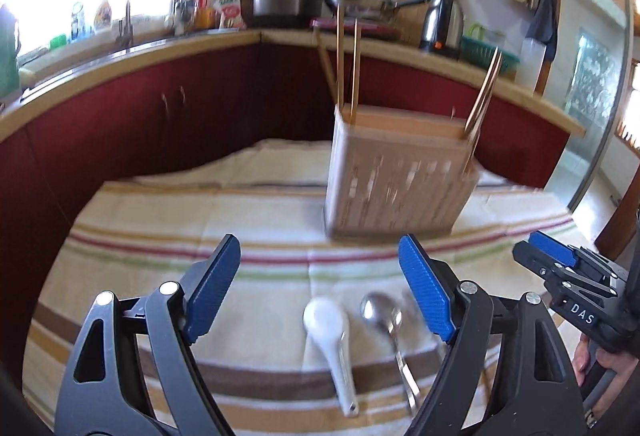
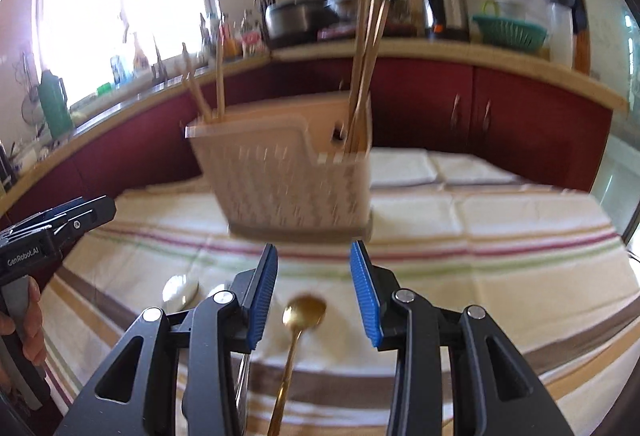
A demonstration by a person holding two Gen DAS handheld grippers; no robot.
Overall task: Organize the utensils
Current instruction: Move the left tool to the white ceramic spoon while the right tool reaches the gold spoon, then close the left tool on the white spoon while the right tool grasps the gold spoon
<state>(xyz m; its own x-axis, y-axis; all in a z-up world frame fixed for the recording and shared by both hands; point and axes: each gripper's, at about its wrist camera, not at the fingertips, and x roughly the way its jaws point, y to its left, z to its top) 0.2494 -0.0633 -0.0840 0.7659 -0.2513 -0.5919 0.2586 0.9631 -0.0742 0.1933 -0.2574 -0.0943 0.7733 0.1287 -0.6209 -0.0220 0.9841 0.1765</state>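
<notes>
Nearest in the left wrist view, the left gripper (image 1: 320, 276) is held with its blue ribbed pads well apart and nothing between them. It is aimed down over two spoons so that either can be straddled. The white ceramic soup spoon (image 1: 330, 340) and the shiny steel spoon (image 1: 386, 324) are laid side by side on the striped cloth (image 1: 160, 248), bowls pointing away. They are close together but seemingly not touching, though blur makes that hard to settle. Their handles are turned toward the gripper, which is judged to suit a grasp from this side.

In the right wrist view, the right gripper (image 2: 314, 288) is held with its jaws parted more narrowly, empty. It is centred over a slim gold metal spoon (image 2: 298, 324), whose thin handle is judged to need only a small opening. The spoon is not yet touched by either pad.

Further off, the beige perforated plastic utensil holder (image 1: 396, 180) is stood upright on the cloth, within reach of both grippers. Wooden chopsticks (image 1: 346, 68) are already leaned in its compartments, so sorting by kind is presumably intended; the spoons remain outside it. Beyond it, the dark red kitchen cabinets (image 1: 160, 116) are seen.
</notes>
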